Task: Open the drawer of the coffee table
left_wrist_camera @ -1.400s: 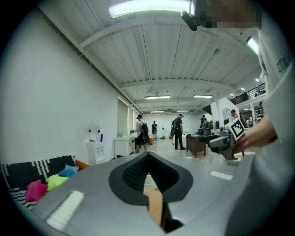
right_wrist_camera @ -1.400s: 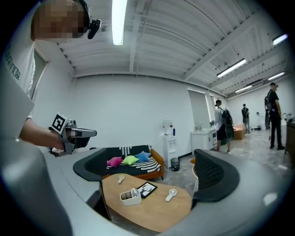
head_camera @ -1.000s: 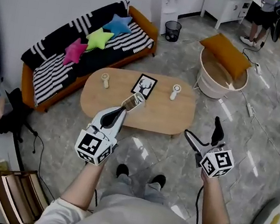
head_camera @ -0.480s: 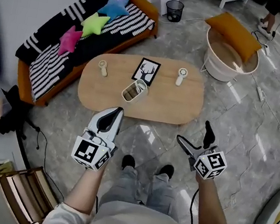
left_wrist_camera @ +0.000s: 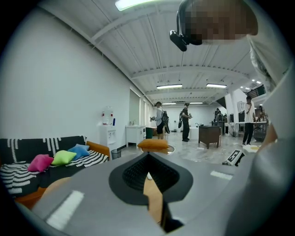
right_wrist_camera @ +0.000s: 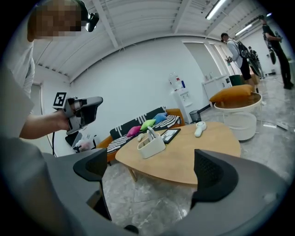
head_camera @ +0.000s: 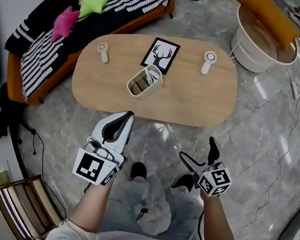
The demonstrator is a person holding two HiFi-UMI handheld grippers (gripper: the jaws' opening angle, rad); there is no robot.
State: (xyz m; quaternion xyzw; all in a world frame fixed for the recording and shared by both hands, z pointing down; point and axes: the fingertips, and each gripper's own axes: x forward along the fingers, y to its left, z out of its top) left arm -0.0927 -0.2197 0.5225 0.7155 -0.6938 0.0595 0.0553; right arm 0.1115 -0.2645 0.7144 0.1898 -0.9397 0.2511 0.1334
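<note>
The oval wooden coffee table (head_camera: 198, 105) stands in front of me; no drawer shows in any view. My left gripper (head_camera: 124, 119) is shut on nothing and hangs just short of the table's near edge, over the floor. My right gripper (head_camera: 197, 149) is open and empty, also short of the near edge, to the right. In the right gripper view the jaws (right_wrist_camera: 152, 177) stand wide apart, with the table (right_wrist_camera: 193, 156) beyond them and the left gripper (right_wrist_camera: 82, 110) at the left. In the left gripper view the pads (left_wrist_camera: 148, 177) are pressed together.
On the tabletop are a white caddy (head_camera: 143, 81), a framed deer picture (head_camera: 161, 54) and two small white hand fans (head_camera: 102, 52) (head_camera: 207, 61). A striped sofa (head_camera: 69, 23) lies beyond, a round tub with an orange cushion (head_camera: 266, 39) far right, and a wooden rack (head_camera: 21, 209) near left.
The table has come closer and larger in the head view. Both grippers now sit lower, in front of the table's near edge rather than over it. Neither gripper has opened or shut.
</note>
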